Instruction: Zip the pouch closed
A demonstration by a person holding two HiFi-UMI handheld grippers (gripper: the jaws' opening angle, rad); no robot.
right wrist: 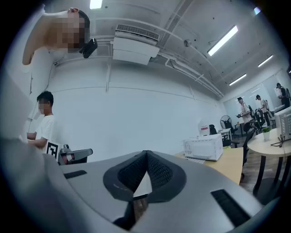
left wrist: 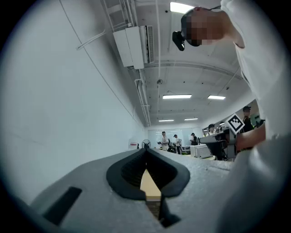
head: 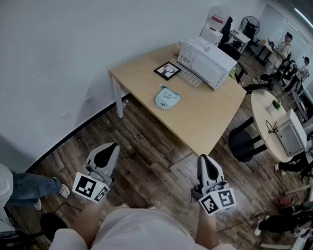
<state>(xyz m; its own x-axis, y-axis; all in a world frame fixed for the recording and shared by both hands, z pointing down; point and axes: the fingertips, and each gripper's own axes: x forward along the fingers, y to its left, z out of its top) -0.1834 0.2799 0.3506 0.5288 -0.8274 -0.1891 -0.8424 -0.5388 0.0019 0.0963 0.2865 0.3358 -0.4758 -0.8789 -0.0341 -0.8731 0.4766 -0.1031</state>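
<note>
A light blue pouch (head: 167, 97) lies flat on the wooden table (head: 207, 120), well ahead of both grippers. My left gripper (head: 108, 148) hangs over the wood floor at the lower left, shut with nothing in it. My right gripper (head: 204, 159) is held near the table's front corner, also shut and empty. In the left gripper view the black jaws (left wrist: 146, 154) meet at their tips, pointing a little upward into the room. The right gripper view shows its jaws (right wrist: 145, 155) closed the same way, and the pouch is not visible there.
On the table stand a white microwave-like box (head: 205, 61), a keyboard (head: 188, 74) and a framed picture (head: 167, 70). A round table with a laptop (head: 287, 135) and a black chair (head: 244, 142) are at the right. A person's legs (head: 25, 187) stand at the far left.
</note>
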